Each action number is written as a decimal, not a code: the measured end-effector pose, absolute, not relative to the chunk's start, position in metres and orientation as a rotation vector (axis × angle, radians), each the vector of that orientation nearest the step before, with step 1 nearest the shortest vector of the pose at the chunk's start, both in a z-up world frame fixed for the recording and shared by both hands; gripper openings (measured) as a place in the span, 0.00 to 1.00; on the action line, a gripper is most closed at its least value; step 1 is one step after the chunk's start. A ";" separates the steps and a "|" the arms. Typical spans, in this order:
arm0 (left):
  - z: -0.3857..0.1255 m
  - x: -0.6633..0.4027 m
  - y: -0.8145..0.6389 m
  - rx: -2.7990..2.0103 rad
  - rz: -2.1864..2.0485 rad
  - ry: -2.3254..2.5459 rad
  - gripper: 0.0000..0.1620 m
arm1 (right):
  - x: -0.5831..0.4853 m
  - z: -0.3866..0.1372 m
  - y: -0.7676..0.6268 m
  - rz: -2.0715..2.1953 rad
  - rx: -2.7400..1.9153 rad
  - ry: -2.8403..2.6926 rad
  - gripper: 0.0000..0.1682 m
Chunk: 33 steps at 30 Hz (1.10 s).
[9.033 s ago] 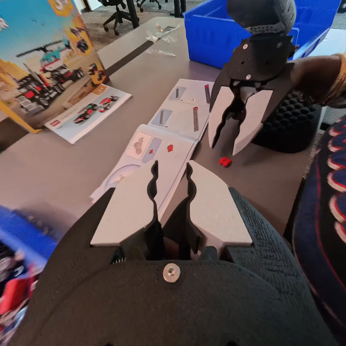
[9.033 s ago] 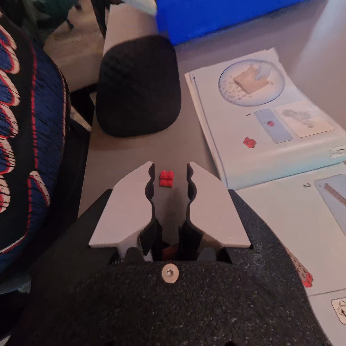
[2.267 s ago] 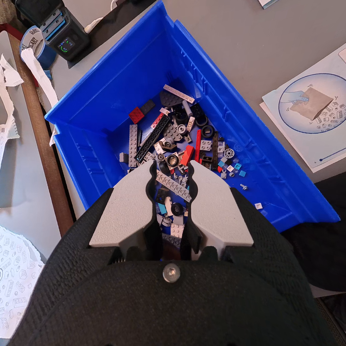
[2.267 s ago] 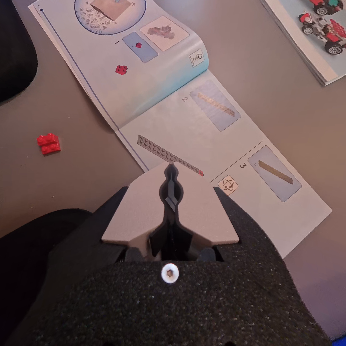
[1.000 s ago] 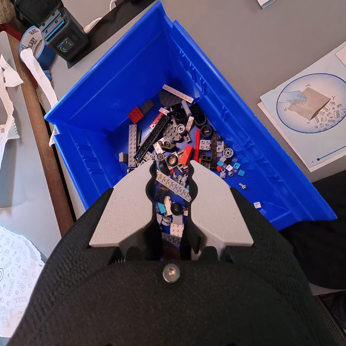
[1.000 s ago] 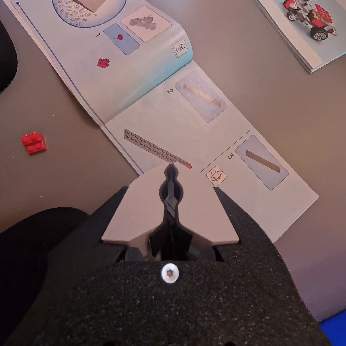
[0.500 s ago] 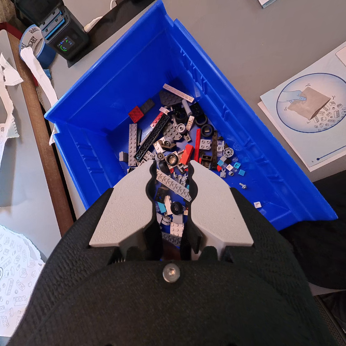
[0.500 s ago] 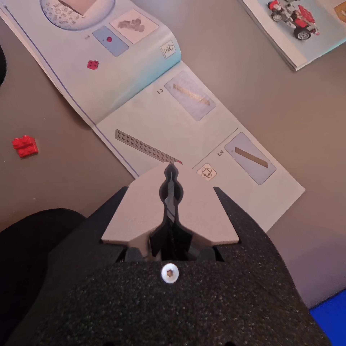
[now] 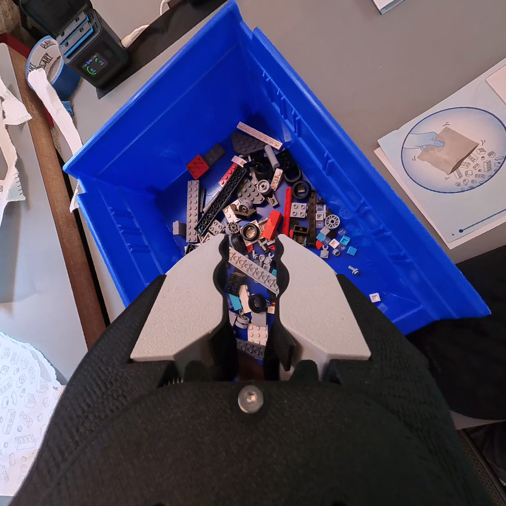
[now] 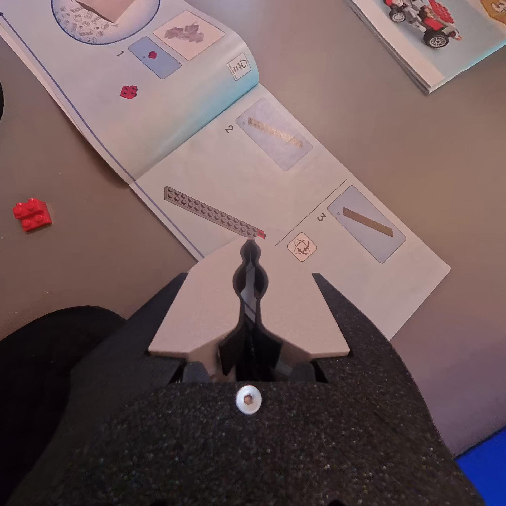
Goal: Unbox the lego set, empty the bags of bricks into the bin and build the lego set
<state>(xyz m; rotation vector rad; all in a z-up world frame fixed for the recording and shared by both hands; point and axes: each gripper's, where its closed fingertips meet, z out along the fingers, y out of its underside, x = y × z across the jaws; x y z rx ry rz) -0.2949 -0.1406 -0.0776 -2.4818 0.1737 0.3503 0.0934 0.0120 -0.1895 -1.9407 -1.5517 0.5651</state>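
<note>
A blue bin (image 9: 164, 131) holds several loose lego bricks (image 9: 254, 202): grey and black plates, red pieces, wheels, tyres. My left gripper (image 9: 251, 241) hangs open above the bin's near end, and a long light grey plate (image 9: 253, 269) shows between its fingers. My right gripper (image 10: 250, 241) is shut and empty above the open instruction booklet (image 10: 219, 169), its tips at the end of the long grey plate printed there. A small red brick (image 10: 32, 215) lies on the grey table left of the booklet.
The booklet (image 9: 451, 175) lies right of the bin. A second booklet (image 10: 438, 35) lies far right. A black device (image 9: 85, 54), a blue tape roll (image 9: 46, 63) and torn paper bags (image 9: 16, 410) lie left of the bin. A bin corner (image 10: 487, 460) shows low right. The left gripper's tips are roughly 45 cm from the right gripper's.
My right gripper has drifted slightly right over the booklet, still shut. My left gripper has stayed open over the bin, almost still.
</note>
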 end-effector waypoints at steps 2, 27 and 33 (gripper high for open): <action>-0.075 -0.296 -0.143 -2.473 0.346 0.167 0.19 | 0.091 -0.182 0.014 0.576 -1.902 -1.501 0.00; -0.108 -0.319 -0.184 -2.675 0.129 0.361 0.28 | 0.086 -0.159 -0.013 0.556 -1.926 -1.305 0.15; -0.119 -0.331 -0.152 -2.746 0.185 0.375 0.27 | 0.088 -0.165 -0.013 0.560 -1.941 -1.312 0.14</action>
